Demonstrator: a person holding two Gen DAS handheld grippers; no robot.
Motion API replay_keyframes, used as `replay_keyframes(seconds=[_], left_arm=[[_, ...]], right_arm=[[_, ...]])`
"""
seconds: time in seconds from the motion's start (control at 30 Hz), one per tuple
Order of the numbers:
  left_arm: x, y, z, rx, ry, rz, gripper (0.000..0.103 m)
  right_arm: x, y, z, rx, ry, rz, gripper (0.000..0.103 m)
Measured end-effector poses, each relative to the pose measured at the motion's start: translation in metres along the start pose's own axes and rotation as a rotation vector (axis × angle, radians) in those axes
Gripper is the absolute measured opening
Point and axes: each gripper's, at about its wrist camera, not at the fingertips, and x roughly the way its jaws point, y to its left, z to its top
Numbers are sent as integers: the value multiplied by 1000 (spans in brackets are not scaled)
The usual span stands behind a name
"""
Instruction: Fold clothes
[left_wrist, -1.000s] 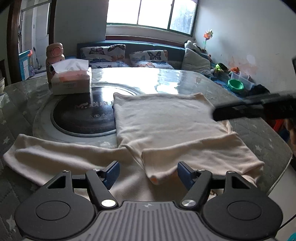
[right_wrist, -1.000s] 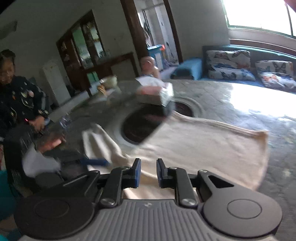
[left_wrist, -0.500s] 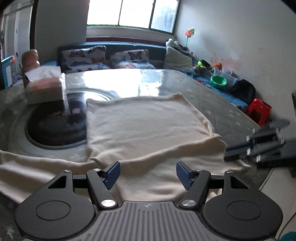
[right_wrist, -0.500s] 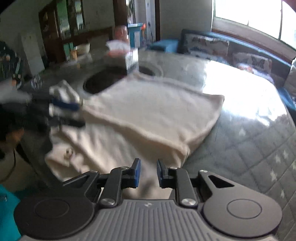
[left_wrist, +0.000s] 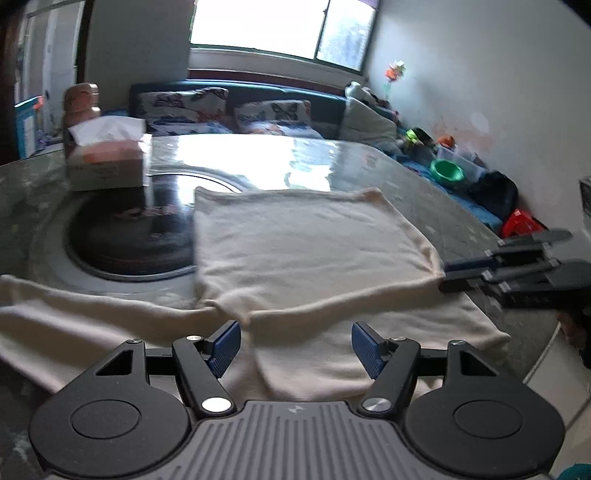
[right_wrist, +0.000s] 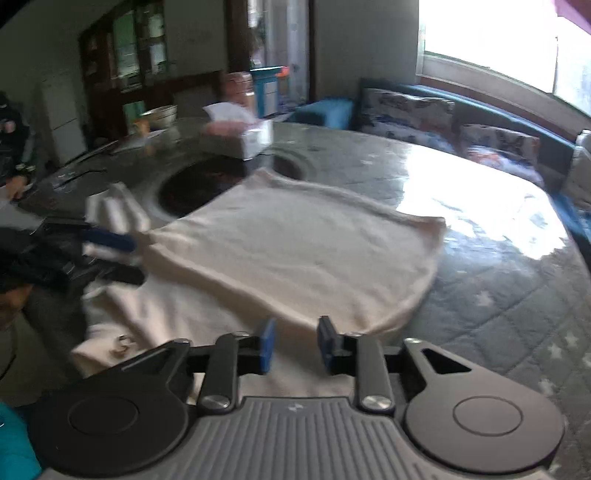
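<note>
1. The cream sweater (left_wrist: 306, 258) lies flat on the quilted table (left_wrist: 424, 184), its lower half doubled over the upper, so a fold ridge runs crosswise just ahead of both grippers.
2. The left gripper (left_wrist: 295, 343) hovers low over the near edge, jaws spread wide and holding nothing; the ridge's bunched corner sits just beyond its left pad.
3. The right gripper (right_wrist: 293, 345) hangs at the garment's right-hand edge, jaws parted narrowly and empty; fabric shows between and below the pads, though contact cannot be judged.
4. One sleeve (left_wrist: 85, 310) trails out flat to the left, its long axis crosswise, so the left gripper is nearer and likely takes it next.
5. A tissue box (left_wrist: 107, 162) and a bottle (left_wrist: 81, 101) stand beyond the dark round inset (left_wrist: 133, 240), well apart from the sweater; nothing blocks the sleeve.
</note>
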Motion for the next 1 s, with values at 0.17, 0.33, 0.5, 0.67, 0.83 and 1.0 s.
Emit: replay_keyframes(seconds=[0.17, 0.33, 0.5, 0.67, 0.83, 1.0], left_arm=[[-14, 28, -7, -55, 0, 91, 69], [-33, 65, -9, -146, -42, 225, 69], [-43, 95, -10, -234, -63, 336, 69], [-47, 116, -9, -289, -82, 445, 69], [-47, 141, -8, -366, -87, 528, 69], [-41, 161, -10, -442, -80, 545, 61]], right_arm=[[14, 20, -8, -73, 56, 25, 36], [18, 45, 7, -129, 27, 113, 36], [38, 75, 20, -185, 20, 205, 36], [55, 92, 21, -229, 40, 226, 36], [52, 90, 24, -211, 47, 235, 36], [49, 87, 22, -201, 49, 239, 38]])
